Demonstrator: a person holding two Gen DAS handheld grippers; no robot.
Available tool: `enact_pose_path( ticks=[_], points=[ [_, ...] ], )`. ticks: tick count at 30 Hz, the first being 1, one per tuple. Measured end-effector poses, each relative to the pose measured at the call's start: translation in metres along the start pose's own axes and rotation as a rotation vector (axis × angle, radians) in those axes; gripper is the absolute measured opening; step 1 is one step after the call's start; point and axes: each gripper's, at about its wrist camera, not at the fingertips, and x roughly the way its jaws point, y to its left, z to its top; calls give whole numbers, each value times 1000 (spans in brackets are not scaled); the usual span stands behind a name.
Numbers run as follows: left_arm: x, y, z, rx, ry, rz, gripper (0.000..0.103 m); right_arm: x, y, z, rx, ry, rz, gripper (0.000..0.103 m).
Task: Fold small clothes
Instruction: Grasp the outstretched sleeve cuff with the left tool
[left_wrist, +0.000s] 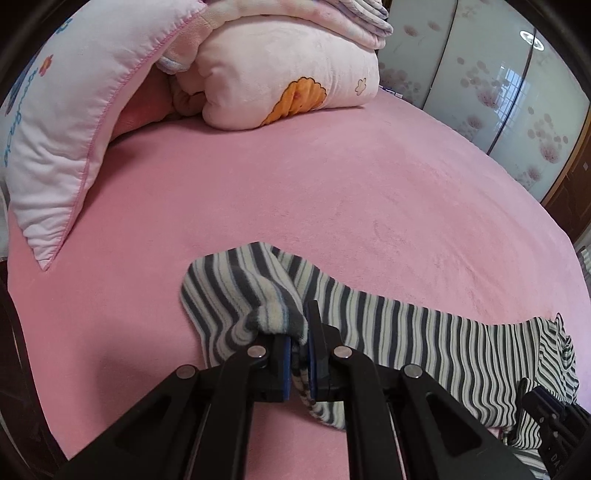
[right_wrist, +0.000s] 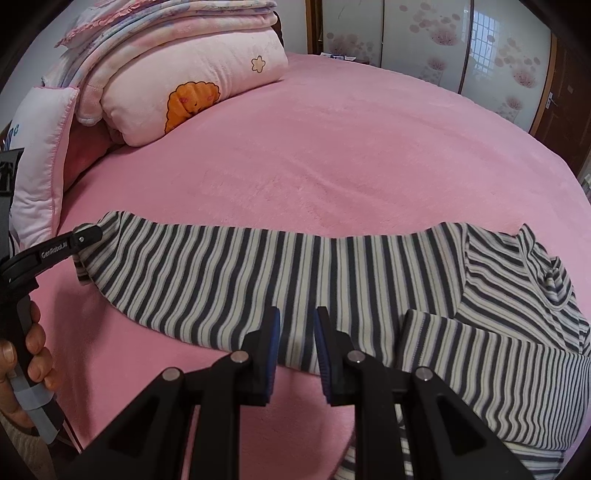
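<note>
Left wrist view: the left gripper (left_wrist: 300, 341) is pinching the bunched end of a grey-and-white striped knit top (left_wrist: 406, 332), its jaws nearly closed with fabric filling the narrow gap between the blue pads. The gripped end is doubling back over the garment, making a small folded lump just ahead of the jaws. The rest of the top is lying stretched out to the right on the pink fleece bed cover (left_wrist: 332, 192). A white pillow with pink piping (left_wrist: 74, 122) is leaning at the left, and a folded pale pink quilt with an orange cartoon print (left_wrist: 288, 74) is sitting at the far end. The right gripper (left_wrist: 550, 432) is just showing at the lower right edge, on the striped cloth.

Right wrist view: the right gripper (right_wrist: 297, 332) is hovering over the near edge of the top (right_wrist: 295, 269), jaws partly open, holding nothing. A sleeve is already lying folded across the body at the right, collar further right. The left gripper (right_wrist: 86, 234) is clamping the far left end of the cloth; a hand (right_wrist: 29, 354) is gripping its handle.

Judgement: the lengthwise fold is starting, with the left end being brought towards the collar. Next move probably calls for carrying that end across while the right jaws pin or catch the middle so the layers are not sliding.
</note>
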Motion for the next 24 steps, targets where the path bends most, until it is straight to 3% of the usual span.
enact_pose_path(
  ticks=[5, 10, 14, 17, 21, 24],
  points=[
    [-20, 13, -1, 19, -1, 9, 4, -8, -3, 1, 15, -7, -3, 19],
    [-63, -24, -2, 117, -48, -29, 4, -26, -15, -2, 29, -32, -2, 19],
    [-111, -73, -6, 205, -110, -132, 4, -49, -41, -11, 50, -53, -16, 19],
    [-142, -131, -15, 279, -121, -238, 4, -68, -71, -20, 75, -71, -45, 19],
    [-161, -204, -40, 368, -114, -350, 5, -97, -132, -42, 134, -92, -97, 19],
    [-163, -259, -66, 405, -66, -437, 5, -116, -187, -65, 205, -87, -142, 19]
  ],
)
